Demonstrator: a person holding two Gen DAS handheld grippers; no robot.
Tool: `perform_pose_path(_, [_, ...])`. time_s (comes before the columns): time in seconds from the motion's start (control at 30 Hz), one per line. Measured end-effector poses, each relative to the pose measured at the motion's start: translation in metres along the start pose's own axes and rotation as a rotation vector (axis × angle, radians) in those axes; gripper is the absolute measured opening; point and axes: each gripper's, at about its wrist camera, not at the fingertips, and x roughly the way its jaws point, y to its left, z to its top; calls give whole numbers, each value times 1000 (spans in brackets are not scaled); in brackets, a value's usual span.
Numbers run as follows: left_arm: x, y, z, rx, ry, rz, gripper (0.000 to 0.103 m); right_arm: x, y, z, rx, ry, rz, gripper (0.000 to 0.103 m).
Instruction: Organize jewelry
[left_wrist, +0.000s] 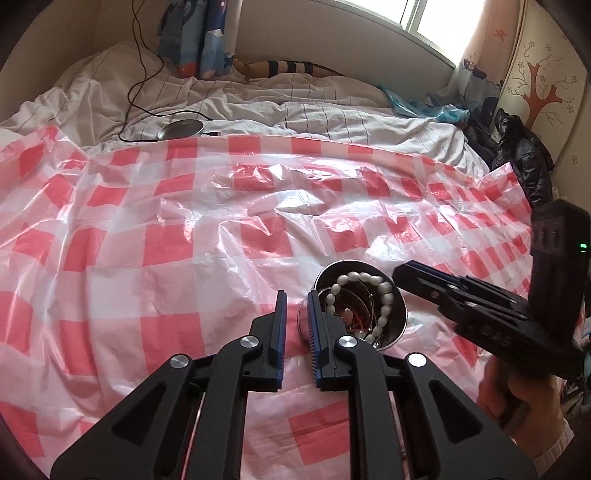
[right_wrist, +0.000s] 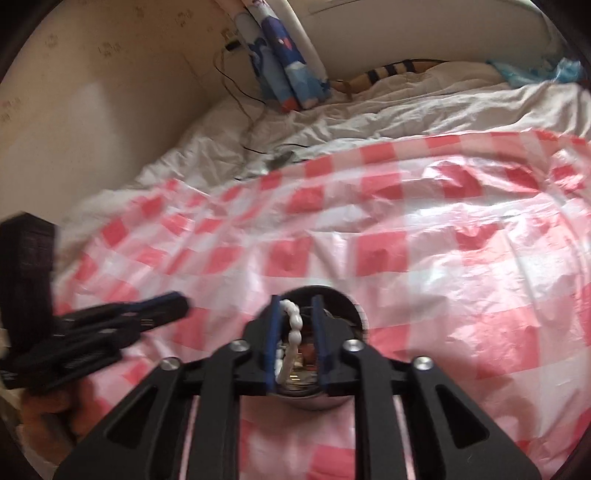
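**Pearls in the tin, both grippers apart**

The round silver metal tin (left_wrist: 360, 306) sits near the bed's front edge on the red-and-white checked plastic sheet (left_wrist: 147, 229), holding a white pearl-bead bracelet (left_wrist: 382, 295). The left gripper (left_wrist: 297, 299) has its 2 fingers parted beside the tin; the right gripper (right_wrist: 295, 301) hovers over it, fingers apart, gripping nothing.

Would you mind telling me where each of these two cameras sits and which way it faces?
Left wrist: rides the left gripper, looking along its open fingers over the checkered sheet toward the window; the right gripper and a hand show at right.
Right wrist: rides the right gripper, looking down into the metal tin, fingers either side of the white bead bracelet; the left gripper shows at left.
Shared: tin, bracelet, sheet, each other's gripper.
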Motion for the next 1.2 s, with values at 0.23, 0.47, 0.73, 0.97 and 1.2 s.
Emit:
perform_pose_path(0.23, [-19,1,-60,-40,30,-14,39,-45,-12,-31,10,-41,-87,52])
perform_pose_path(0.47, [-40,-6,-111,-101,-16,17,55,-120,-9,-101,-49,-96,-235,69])
perform_pose_path(0.73, [-47,-21,-109,-69,-68,48,73,-134,-11,-112,26,-187,-314,75])
perform_pose_path(0.97, [-49,-31,-104,-41,-76,47,81,-117,-13,-112,50,-156,-305,78])
perform_pose_path(1.2, [-39,-42,-104,-9,-49,39,82,-116,-17,-107,79,-159,-284,79])
